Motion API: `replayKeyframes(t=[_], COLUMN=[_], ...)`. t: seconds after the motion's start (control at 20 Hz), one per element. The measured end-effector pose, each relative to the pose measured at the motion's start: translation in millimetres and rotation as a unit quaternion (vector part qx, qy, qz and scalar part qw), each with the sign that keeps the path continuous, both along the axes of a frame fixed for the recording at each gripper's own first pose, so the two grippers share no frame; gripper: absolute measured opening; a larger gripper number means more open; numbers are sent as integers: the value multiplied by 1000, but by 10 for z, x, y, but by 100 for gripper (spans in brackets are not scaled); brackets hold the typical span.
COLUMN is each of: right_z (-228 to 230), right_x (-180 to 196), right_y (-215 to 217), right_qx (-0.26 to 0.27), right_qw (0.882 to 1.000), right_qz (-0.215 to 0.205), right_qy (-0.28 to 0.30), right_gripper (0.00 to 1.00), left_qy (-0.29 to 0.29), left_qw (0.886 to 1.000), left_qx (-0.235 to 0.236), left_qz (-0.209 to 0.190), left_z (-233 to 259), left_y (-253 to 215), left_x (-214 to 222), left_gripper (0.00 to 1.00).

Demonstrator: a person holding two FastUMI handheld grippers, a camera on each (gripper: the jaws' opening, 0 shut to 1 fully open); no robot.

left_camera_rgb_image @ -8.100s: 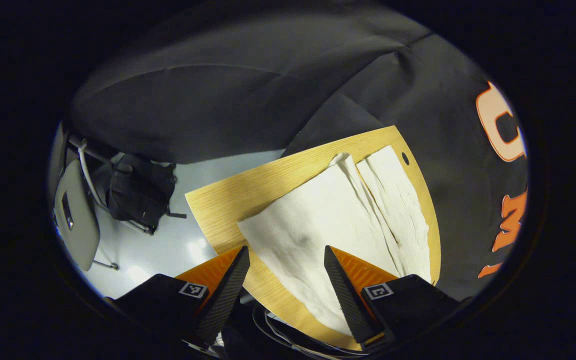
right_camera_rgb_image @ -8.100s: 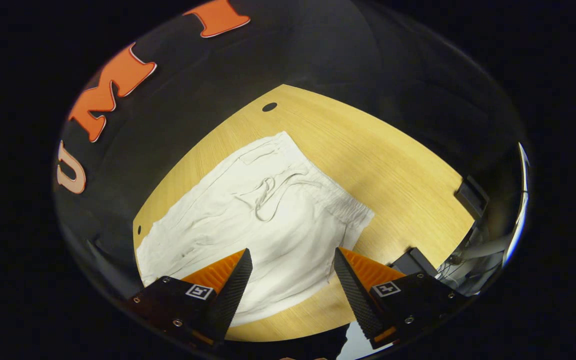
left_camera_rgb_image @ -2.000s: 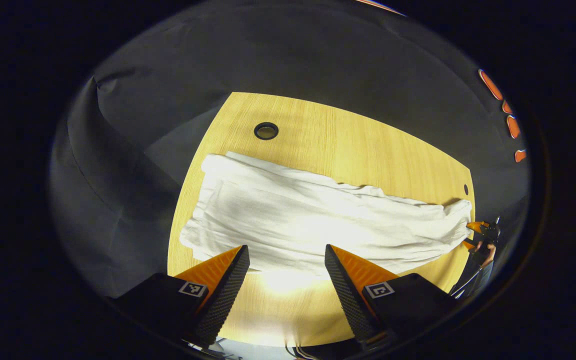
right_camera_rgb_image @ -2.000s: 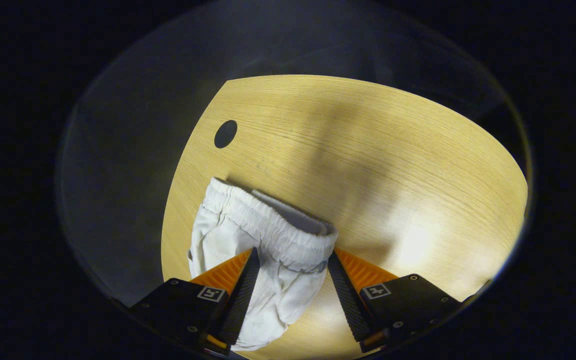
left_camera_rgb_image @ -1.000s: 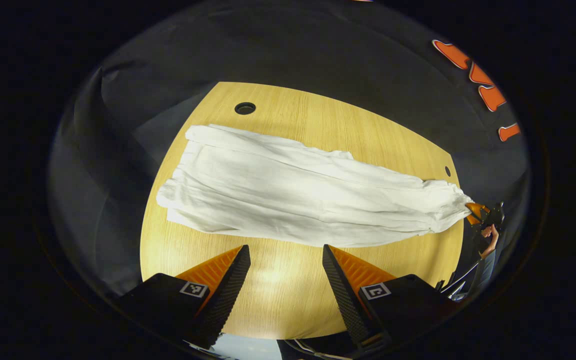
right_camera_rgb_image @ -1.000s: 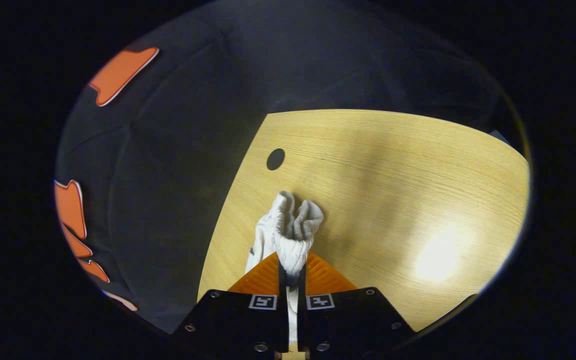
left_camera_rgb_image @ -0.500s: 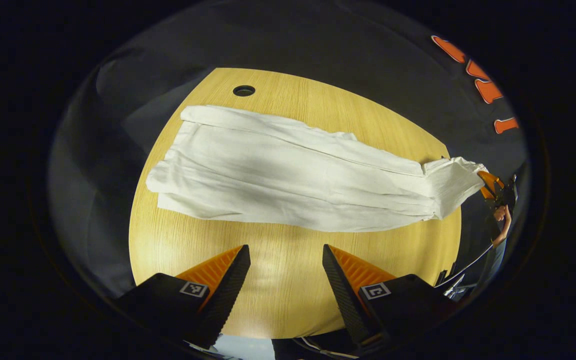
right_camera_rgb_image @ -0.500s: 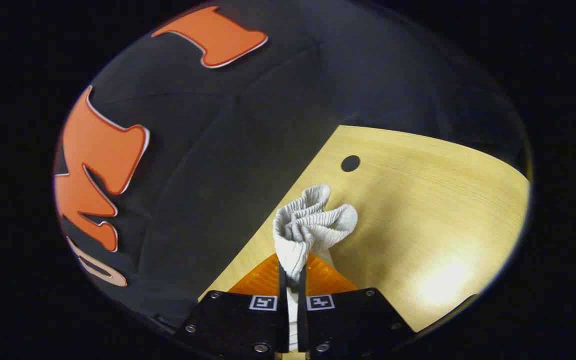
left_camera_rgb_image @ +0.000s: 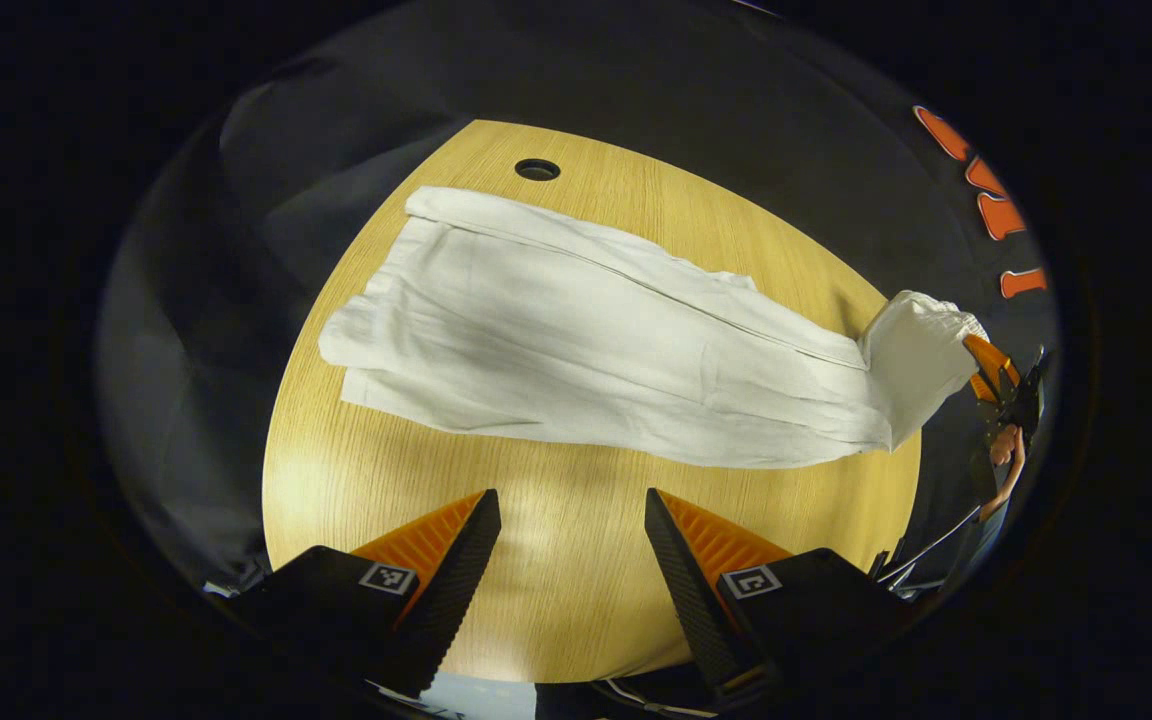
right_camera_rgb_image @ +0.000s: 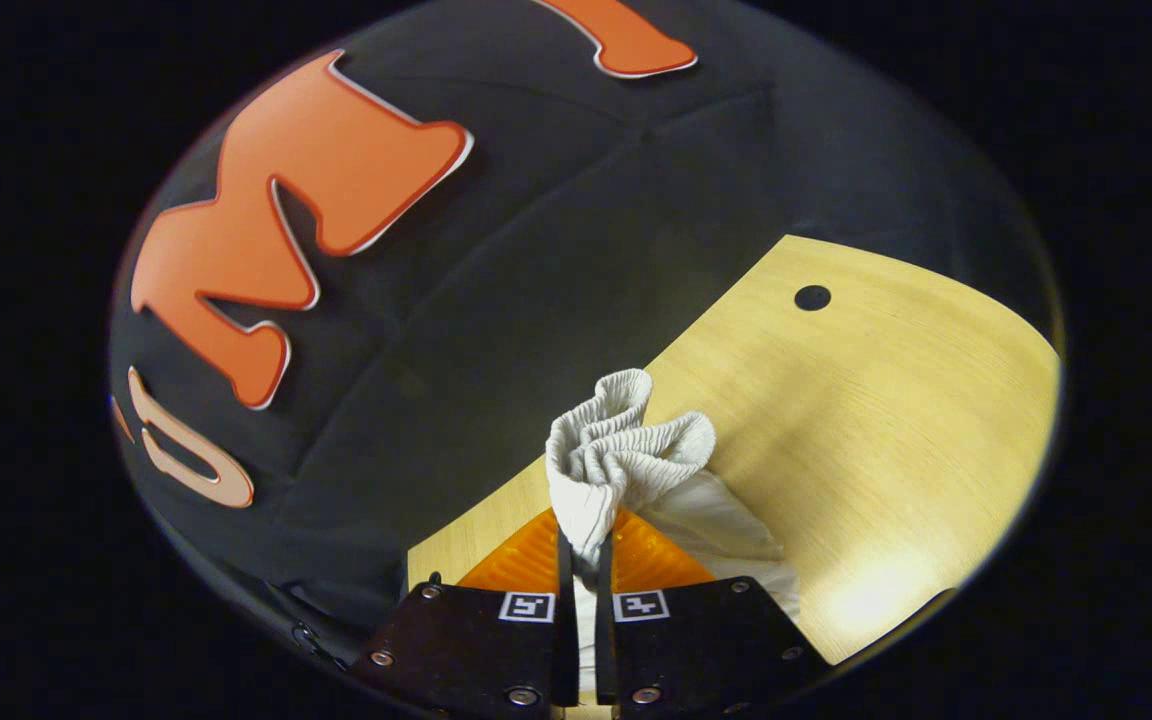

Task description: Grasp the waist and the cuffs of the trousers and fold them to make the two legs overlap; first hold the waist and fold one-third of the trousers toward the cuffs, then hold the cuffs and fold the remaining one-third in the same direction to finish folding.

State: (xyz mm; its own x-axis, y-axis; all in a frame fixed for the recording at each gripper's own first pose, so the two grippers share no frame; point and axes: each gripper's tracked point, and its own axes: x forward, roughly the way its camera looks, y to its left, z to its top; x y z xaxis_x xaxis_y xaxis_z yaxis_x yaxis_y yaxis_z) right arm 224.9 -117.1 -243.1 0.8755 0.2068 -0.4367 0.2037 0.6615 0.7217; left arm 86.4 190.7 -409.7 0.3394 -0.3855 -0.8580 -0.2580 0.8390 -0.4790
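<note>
White trousers (left_camera_rgb_image: 586, 340) lie lengthwise on the wooden table (left_camera_rgb_image: 576, 560), legs overlapped, cuffs at the left end near a round hole. In the left gripper view the waist end (left_camera_rgb_image: 921, 350) is lifted at the table's right edge, held by the right gripper (left_camera_rgb_image: 986, 365) with a hand behind it. In the right gripper view my right gripper (right_camera_rgb_image: 581, 545) is shut on the bunched elastic waistband (right_camera_rgb_image: 621, 450), raised above the table (right_camera_rgb_image: 886, 400). My left gripper (left_camera_rgb_image: 566, 525) is open over bare table in front of the trousers, with nothing between its fingers.
A round cable hole (left_camera_rgb_image: 537, 169) sits beyond the cuffs, and another hole (right_camera_rgb_image: 812, 297) shows in the right gripper view. Black cloth walls close in behind the table. Cables (left_camera_rgb_image: 921, 555) hang off the table's right front edge.
The right gripper, shut on the waistband, has lifted it higher off the table, and the waist end stands up more. The left gripper stays open and has shifted slightly.
</note>
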Motion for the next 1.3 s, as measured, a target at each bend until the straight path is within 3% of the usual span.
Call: replayKeyframes(t=[0.35,0.4,0.45,0.55,0.6,0.65,0.95,1.15,1.25,1.3], right_z=[57,70,73,53,44,59,56,56,26,50], right_x=[2,0,11,6,10,22,3,-3,9,-13], right_y=[-71,-67,-71,-39,-70,-102,-28,-2,38,34], right_qx=[-62,-59,-59,-65,-72,-79,-101,-117,-119,-118], right_qw=[996,996,996,994,993,992,987,979,975,972], right_qz=[65,65,69,86,92,100,121,162,189,204], right_qy=[13,16,16,16,17,18,20,25,18,13], right_gripper=[7,7,7,7,7,7,10,18,30,42], left_qy=[3,5,8,14,16,19,28,26,23,20], left_qw=[1000,1000,1000,1000,1000,1000,1000,999,999,1000], left_qx=[-5,-6,-5,-4,-4,-3,2,22,22,16], left_qz=[4,3,1,0,1,2,8,5,9,14], left_z=[-25,-95,-115,-180,-251,-259,-343,-328,-322,-325], left_y=[2,-34,-67,-145,-208,-226,-273,-177,-146,-118], left_x=[165,207,217,251,293,301,342,440,445,436], left_gripper=[100,90,100,100,90,95,95,96,100,100])
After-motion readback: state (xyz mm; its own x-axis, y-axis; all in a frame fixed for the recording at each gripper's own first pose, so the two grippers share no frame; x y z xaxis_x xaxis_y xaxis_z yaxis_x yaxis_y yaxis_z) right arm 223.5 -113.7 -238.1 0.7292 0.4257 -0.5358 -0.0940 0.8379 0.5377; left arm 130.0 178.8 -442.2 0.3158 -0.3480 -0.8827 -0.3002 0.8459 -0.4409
